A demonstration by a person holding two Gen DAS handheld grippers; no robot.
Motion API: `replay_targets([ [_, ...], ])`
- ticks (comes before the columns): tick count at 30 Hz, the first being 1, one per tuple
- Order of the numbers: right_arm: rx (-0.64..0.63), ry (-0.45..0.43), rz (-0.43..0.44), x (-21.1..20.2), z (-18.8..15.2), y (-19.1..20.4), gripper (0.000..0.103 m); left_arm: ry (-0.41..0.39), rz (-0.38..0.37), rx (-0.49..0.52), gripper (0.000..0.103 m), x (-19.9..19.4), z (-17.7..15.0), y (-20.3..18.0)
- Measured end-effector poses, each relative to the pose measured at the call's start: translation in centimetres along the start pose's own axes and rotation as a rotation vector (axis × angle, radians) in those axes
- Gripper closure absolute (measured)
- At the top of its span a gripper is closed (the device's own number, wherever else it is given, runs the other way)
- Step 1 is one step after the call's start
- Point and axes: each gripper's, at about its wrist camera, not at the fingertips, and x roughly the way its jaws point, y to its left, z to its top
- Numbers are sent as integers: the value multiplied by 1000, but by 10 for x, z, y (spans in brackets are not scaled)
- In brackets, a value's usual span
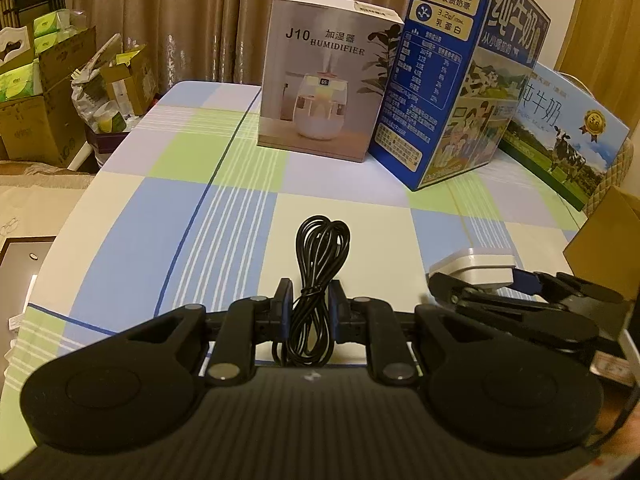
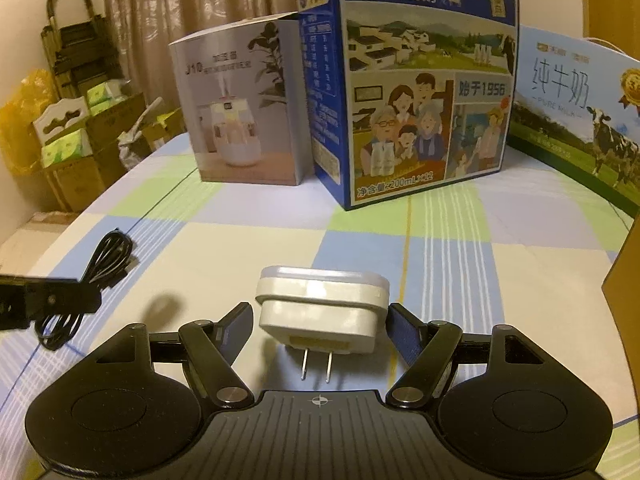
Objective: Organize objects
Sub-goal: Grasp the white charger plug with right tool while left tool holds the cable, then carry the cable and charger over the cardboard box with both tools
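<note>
A coiled black cable [image 1: 318, 276] sits between the fingers of my left gripper [image 1: 312, 304], which is shut on it just above the checked tablecloth [image 1: 200, 208]; the cable also shows at the left of the right wrist view [image 2: 100, 268]. A white plug adapter [image 2: 320, 312] with two prongs toward the camera sits between the fingers of my right gripper [image 2: 320, 326], whose jaws stand close beside its sides. The adapter and right gripper also show at the right of the left wrist view [image 1: 474, 270].
At the table's back stand a white humidifier box [image 1: 324, 80], a tall blue milk carton box [image 1: 460, 76] and a flat milk box with a cow picture [image 1: 560, 136]. A brown cardboard box [image 1: 604, 256] stands at the right edge. Cartons and bags [image 1: 52, 92] crowd the floor at left.
</note>
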Motion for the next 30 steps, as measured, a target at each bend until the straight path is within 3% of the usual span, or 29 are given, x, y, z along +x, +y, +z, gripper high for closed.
replay_targets([
  [4,30,4,2,6,0,1,33,3,-7,8,89,0,0,-3],
  [7,25,-3,-4,5,0,3,41,4,-15,14,89,1,-1,-6],
  [15,0,23,-31,-16,-5,-2,42,24,-36,44,89,2,-6,-15],
  [22,-51,6,-41,-61,-8,-4,42,27,-73,60,89,-9,-10,-28],
  [30,-10,-30,-65,-132,-25,-6,42,-8,-116,42,89,-49,-17,-42],
])
